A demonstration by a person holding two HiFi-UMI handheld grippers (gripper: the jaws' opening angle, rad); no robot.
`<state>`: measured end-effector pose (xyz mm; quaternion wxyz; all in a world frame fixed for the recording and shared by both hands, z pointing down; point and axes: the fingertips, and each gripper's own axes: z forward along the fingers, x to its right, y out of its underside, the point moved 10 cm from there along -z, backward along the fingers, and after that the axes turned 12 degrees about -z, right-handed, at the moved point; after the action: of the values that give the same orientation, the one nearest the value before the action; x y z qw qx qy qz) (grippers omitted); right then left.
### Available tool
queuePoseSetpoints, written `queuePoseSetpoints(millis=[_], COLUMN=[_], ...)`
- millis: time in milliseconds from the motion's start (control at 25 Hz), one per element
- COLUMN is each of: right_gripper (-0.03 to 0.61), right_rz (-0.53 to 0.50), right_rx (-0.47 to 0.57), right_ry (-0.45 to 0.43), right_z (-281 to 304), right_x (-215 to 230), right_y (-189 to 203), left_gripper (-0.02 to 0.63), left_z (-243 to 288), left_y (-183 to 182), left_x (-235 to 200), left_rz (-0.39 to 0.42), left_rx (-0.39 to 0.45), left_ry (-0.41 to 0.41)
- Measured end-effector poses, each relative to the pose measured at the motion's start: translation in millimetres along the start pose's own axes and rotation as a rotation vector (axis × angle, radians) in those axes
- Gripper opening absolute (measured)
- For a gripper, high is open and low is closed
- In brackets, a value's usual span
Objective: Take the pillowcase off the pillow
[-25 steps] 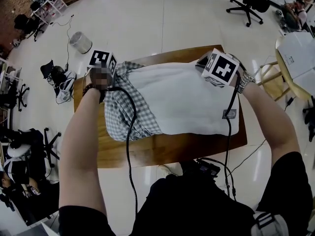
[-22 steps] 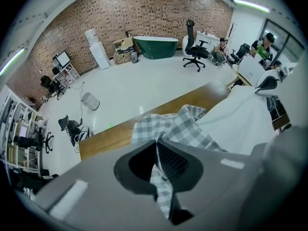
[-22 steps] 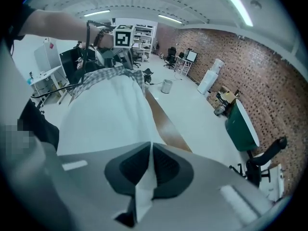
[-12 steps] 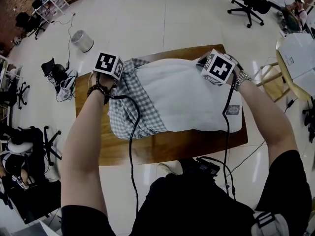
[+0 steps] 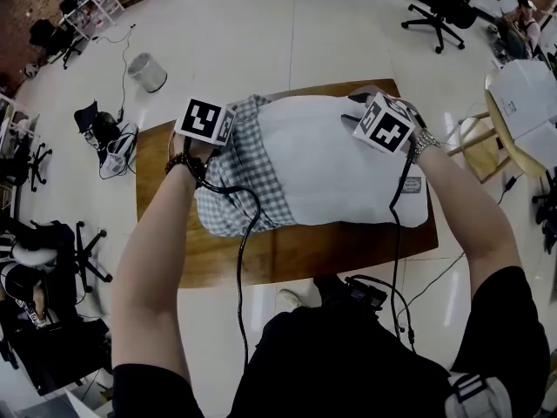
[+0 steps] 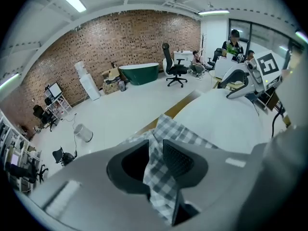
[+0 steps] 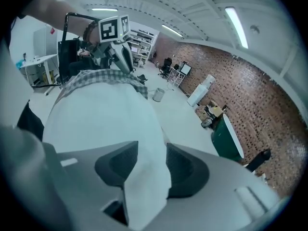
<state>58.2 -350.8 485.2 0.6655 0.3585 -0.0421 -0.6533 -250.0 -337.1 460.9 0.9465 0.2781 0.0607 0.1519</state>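
The pillowcase [image 5: 252, 151] is a grey-and-white check, and the pillow [image 5: 339, 159] is plain white. The surface [image 5: 165, 251] beneath is warm brown wood, and the floor [image 5: 261, 42] is glossy cream. The left claw [image 6: 156, 146] and the right claw [image 7: 152, 146] are grey with dark ribbed pads, and each carries a cube of black-and-white square markers. Their cables [image 5: 240, 268] are black. The brick wall [image 6: 134, 37] is reddish brown, and the tub [image 6: 138, 73] is dark green.
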Motion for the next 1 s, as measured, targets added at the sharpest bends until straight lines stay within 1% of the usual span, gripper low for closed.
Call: queuePoseSetpoints(millis=[160,320,520,680,800,1000], right_gripper=[0.184,0.186,0.199,0.207,0.228,0.249], right_rz=[-0.002,-0.031,-0.077,-0.113,-0.138,-0.172], right_rx=[0.018,0.036,0.051,0.059,0.058,0.051], right_ry=[0.029,0.029,0.007,-0.009,-0.028,-0.043], right_z=[-15,-28,-30,-32,-33,-30], right_x=[-16,-38,-83,-117,-143,-183], right_y=[-8,-24,-52,-72,-81,-87], left_gripper=[0.106,0.118,0.131,0.151,0.17,0.179], left_z=[-22,-44,-64,-80,-91,-97], left_y=[12,28,68,98,120,163], left_x=[4,8,10,21,35,59], left_rz=[-0.004,-0.018,-0.049,-0.08,-0.099,-0.157], left_rx=[0.07,0.13,0.172,0.205,0.232,0.263], left_ry=[-0.009,-0.002,0.031,0.066,0.09,0.129])
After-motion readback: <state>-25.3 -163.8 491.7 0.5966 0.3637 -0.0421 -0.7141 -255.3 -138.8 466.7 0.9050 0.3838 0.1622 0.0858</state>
